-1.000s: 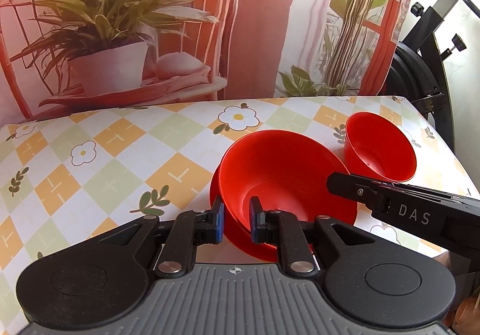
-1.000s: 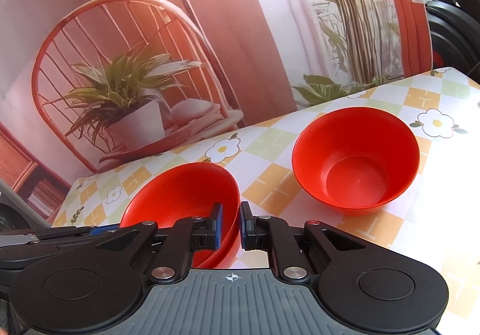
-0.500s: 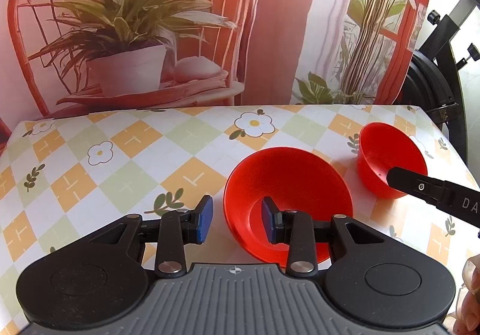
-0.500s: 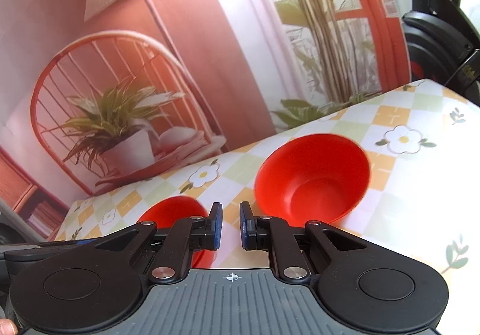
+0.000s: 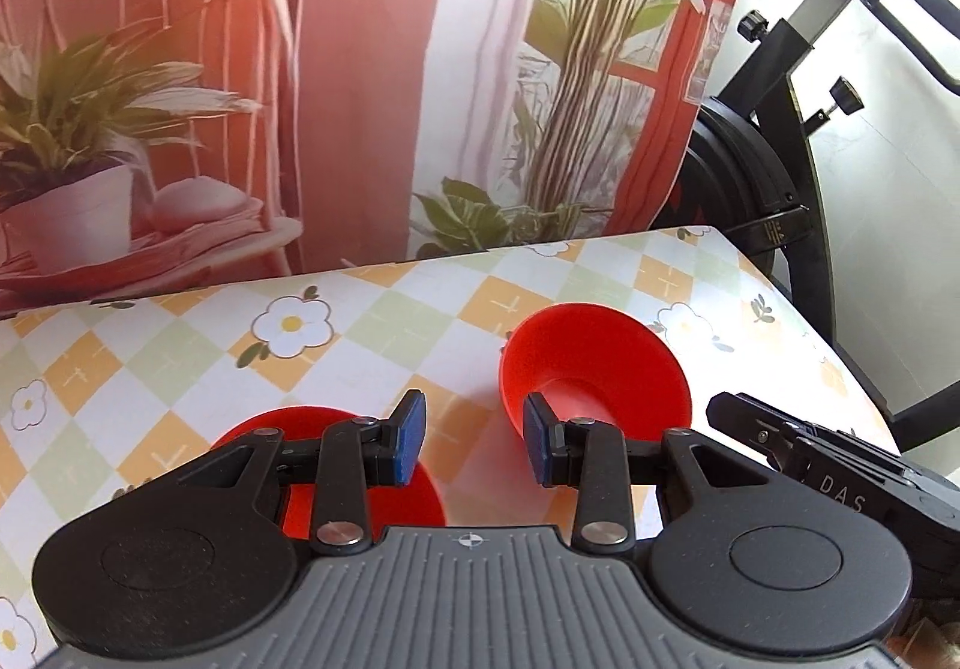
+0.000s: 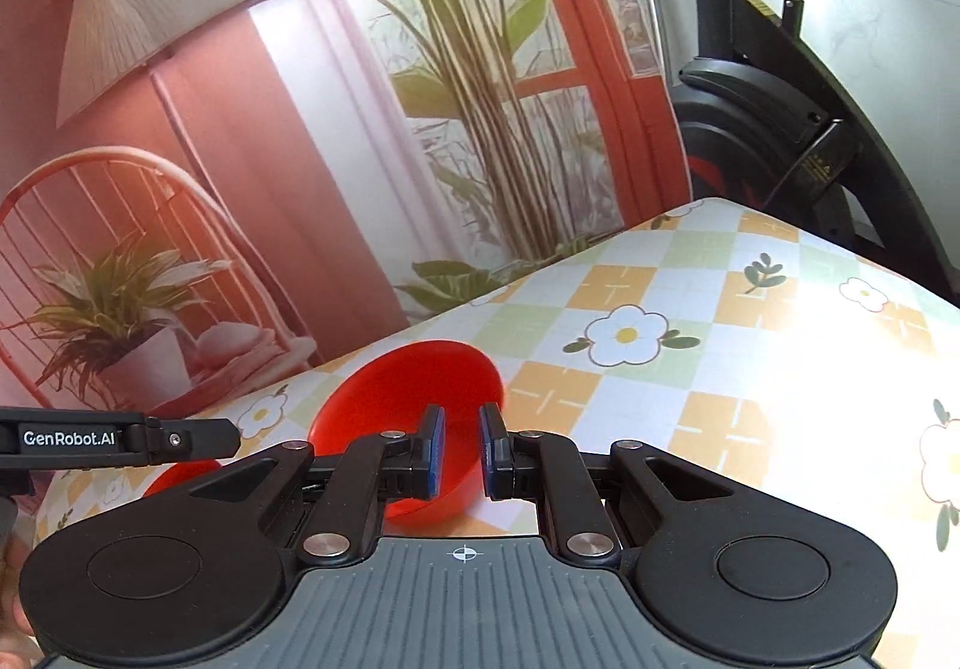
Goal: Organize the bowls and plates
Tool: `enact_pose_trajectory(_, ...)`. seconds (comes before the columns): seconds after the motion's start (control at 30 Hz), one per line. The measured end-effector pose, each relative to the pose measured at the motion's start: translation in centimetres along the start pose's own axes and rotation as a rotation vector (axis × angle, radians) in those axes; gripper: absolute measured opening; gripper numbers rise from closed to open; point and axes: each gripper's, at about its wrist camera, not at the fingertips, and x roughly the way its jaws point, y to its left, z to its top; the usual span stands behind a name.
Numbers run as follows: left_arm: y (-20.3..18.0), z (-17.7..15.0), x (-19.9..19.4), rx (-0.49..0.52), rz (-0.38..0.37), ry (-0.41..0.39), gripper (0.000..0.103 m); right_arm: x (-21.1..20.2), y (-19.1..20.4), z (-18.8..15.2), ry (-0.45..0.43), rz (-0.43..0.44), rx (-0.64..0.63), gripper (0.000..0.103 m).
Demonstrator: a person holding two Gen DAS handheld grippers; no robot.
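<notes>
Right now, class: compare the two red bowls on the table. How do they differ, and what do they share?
The near bowl is mostly hidden behind the left gripper; the far bowl shows nearly whole. The near bowl lies left of the left gripper's open jaws; the far bowl lies right of them. Both are plain red, empty, and rest on the flowered tablecloth.

A table (image 5: pixel 180 363) is wearing a cloth checked in orange, pale green and white, printed with white daisies and small leaf sprigs. Its far edge is meeting a backdrop printed with plants. Two red bowls are sitting directly on it, apart from each other. The smaller bowl (image 5: pixel 594 369) is resting toward the right edge, open side up. The larger bowl (image 5: pixel 336 423) is sitting toward the near edge, to the left of the smaller one, partly hidden. Sunlight is washing out the right side of the cloth.
</notes>
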Motion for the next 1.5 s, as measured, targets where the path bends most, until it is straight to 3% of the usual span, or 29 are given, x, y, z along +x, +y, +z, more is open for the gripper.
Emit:
enact_pose_trajectory(0.5,-1.4,0.6,6.3,-0.009,-0.009,0.111,0.037,3.4,-1.7,-0.7,0.056,0.016,0.078,0.017)
enact_pose_trajectory(0.73,-1.1,-0.2,7.1,-0.056,-0.037,0.125,0.034,3.6,-1.5,-0.9,0.051,0.035,0.075,0.010)
enact_pose_trajectory(0.8,-1.3,-0.5,6.9,-0.043,-0.037,0.114,0.019,3.4,-1.6,-1.0,0.051,0.039,0.083,0.009)
enact_pose_trajectory(0.83,-1.5,-0.6,6.8,-0.028,-0.024,0.111,0.017,3.3,-1.6,-1.0,0.051,0.037,0.085,0.009)
enact_pose_trajectory(1.2,-1.7,-1.2,2.3,0.005,-0.019,0.075,0.017,0.1,-0.5,-1.0,0.016,0.056,0.100,0.009)
enact_pose_trajectory(1.5,-0.3,-1.0,-3.2,0.003,-0.010,0.008,0.017,-3.0,2.8,-0.3,-0.018,0.100,0.061,0.009)
